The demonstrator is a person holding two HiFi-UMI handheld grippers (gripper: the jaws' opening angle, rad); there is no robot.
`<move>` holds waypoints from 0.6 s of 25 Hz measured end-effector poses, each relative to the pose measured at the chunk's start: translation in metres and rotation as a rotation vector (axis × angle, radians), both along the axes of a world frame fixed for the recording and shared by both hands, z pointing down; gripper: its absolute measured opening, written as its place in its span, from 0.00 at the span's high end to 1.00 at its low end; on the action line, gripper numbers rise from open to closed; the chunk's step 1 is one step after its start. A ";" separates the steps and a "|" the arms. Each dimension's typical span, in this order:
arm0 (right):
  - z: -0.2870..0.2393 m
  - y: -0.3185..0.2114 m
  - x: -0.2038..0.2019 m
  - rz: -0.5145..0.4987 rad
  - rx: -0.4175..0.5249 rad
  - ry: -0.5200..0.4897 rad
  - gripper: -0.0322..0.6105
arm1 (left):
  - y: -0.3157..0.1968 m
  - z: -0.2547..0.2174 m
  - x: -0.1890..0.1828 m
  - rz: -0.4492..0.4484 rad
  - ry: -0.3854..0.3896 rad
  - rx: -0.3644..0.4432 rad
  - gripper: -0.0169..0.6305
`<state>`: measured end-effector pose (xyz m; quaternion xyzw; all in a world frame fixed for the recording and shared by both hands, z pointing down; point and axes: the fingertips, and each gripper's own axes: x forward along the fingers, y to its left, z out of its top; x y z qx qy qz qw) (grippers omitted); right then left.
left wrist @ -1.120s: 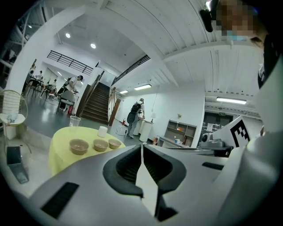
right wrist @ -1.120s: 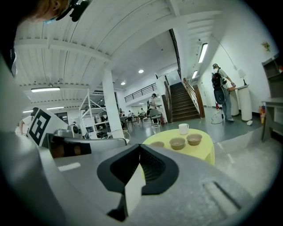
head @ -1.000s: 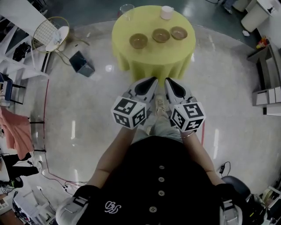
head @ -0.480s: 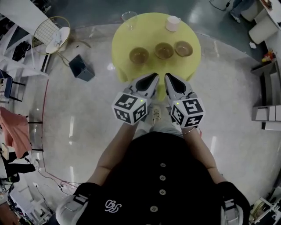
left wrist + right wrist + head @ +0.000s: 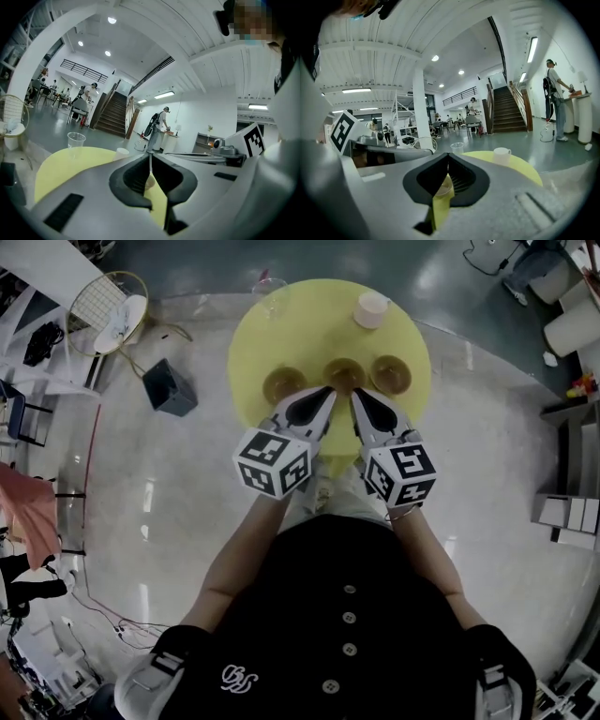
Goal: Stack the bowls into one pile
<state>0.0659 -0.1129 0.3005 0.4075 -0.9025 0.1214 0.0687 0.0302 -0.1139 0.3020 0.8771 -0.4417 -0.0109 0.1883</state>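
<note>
Three brown bowls stand unstacked in a row across the near half of the round yellow desk: the left bowl, the middle bowl and the right bowl, side by side and apart from one another. At the far side of the desk you will find a white cup and, to its left, a clear plastic cup close to the rim. You hold both grippers side by side over the near edge of the desk, pointing at the row. The left gripper has its tip just beside the left bowl; its jaws are pressed together at the tips and grip nothing. The right gripper points between the middle bowl and the right bowl; its jaws are likewise closed and empty. In the left gripper view, the slot below the closed tips shows the yellow desk and part of one of the bowls; which one you cannot tell. The right gripper view shows the same through its own slot. Neither gripper touches a bowl.
</note>
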 end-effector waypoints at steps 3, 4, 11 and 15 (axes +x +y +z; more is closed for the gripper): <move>0.009 -0.010 0.000 -0.029 -0.039 -0.018 0.95 | -0.015 0.003 0.004 -0.015 -0.008 -0.007 0.94; 0.010 -0.013 0.000 -0.035 -0.045 -0.017 0.95 | -0.019 0.003 0.004 -0.021 -0.009 -0.008 0.94; 0.026 -0.021 0.000 -0.070 -0.072 0.013 0.95 | -0.025 0.015 -0.002 -0.060 -0.010 -0.039 0.94; 0.033 -0.021 -0.001 -0.088 -0.087 0.031 0.95 | -0.023 0.027 -0.007 -0.084 -0.003 -0.071 0.94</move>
